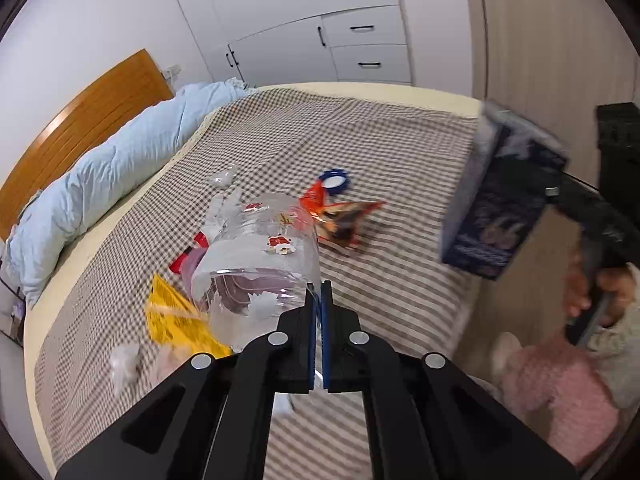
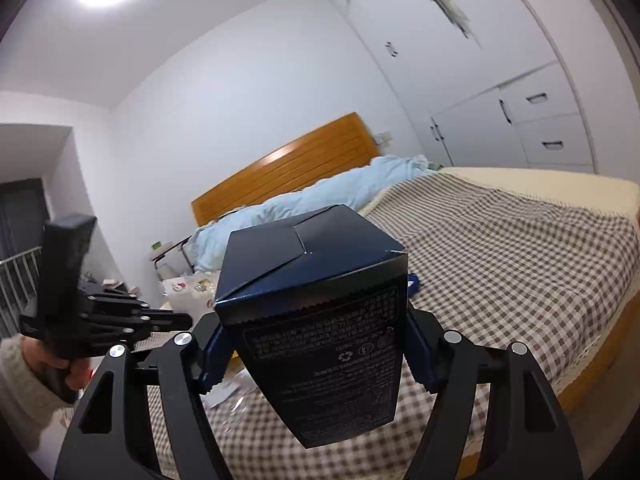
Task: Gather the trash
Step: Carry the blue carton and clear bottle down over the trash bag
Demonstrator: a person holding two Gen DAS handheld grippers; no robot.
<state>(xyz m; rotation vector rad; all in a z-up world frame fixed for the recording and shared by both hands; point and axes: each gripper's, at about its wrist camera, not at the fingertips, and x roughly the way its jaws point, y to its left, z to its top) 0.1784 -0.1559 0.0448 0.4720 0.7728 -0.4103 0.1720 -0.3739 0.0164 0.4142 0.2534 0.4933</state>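
Left gripper point(image 1: 320, 300): pinched tight on rim of clear plastic cup point(image 1: 260, 256), glossy, cartoon stickers, lifted over checked bedspread point(image 1: 380, 140). Right gripper point(image 2: 312, 344): clamped across dark blue cardboard box point(image 2: 316, 320), matte, recycling mark, small print unreadable. Orange wrapper point(image 1: 340, 220) and yellow packet point(image 1: 176, 320) on bedspread.
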